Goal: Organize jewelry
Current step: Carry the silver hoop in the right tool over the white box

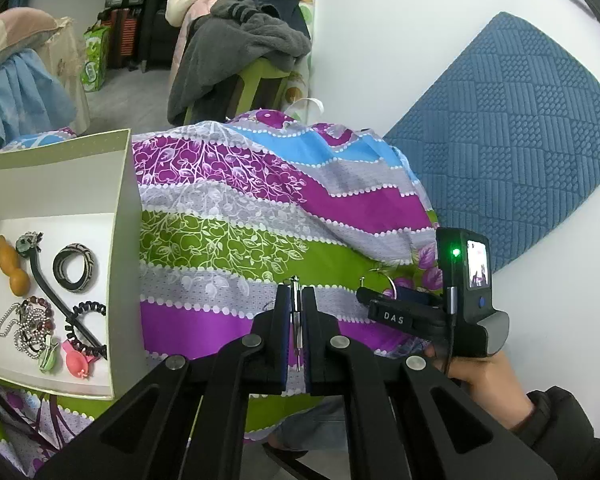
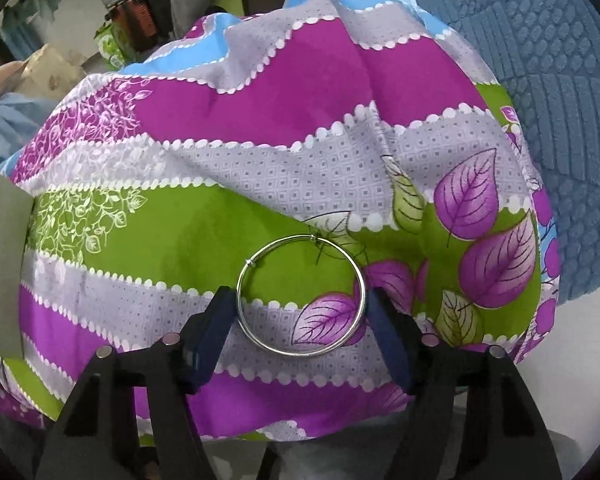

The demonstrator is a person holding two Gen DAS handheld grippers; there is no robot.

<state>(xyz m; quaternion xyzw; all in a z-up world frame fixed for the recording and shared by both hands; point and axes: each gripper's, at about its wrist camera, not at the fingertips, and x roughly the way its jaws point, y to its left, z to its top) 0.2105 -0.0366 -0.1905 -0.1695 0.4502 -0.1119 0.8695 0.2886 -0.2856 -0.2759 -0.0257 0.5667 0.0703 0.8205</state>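
Far left of the left gripper's (image 1: 297, 312) fingers sits the box (image 1: 124, 216), open-topped, on the striped cloth (image 1: 228, 216). Already inside: an orange gourd charm (image 1: 13, 268), a patterned bangle (image 1: 75, 267), a bead-and-chain tangle (image 1: 26, 326), a black coil tie (image 1: 85, 312), a long dark hair stick (image 1: 50, 292), plus pink (image 1: 76, 362) and green (image 1: 47, 357) clips. So sorting looks partly done.

Left gripper: fingers pressed nearly together, pinching a thin silver metal pin-like piece (image 1: 296, 316) that stands upright between the pads, tip poking out past the fingertips. It hangs over the cloth, box well to its left. Judgement: this piece is lifted and waiting for drop-off; it needs carrying left over the box wall, then letting go above bare floor, clear of the chain tangle.

Right gripper (image 2: 302, 306): fingers spread wide, straddling the silver wire bangle (image 2: 302, 296), which lies flat on the cloth. The ring sits between the pads w/ its left and right edges at or just beside the blue pad faces; whether they press on it I can't tell for sure. It looks like contact on both sides. No lift visible.

Step in hand, as I read it: grasping the bangle. Next move calls for a gentle, even squeeze across the ring's width. Thin wire may flex or pop out sideways, and the cloth is soft, so catch no fabric. Then lift straight up and carry left to the box.
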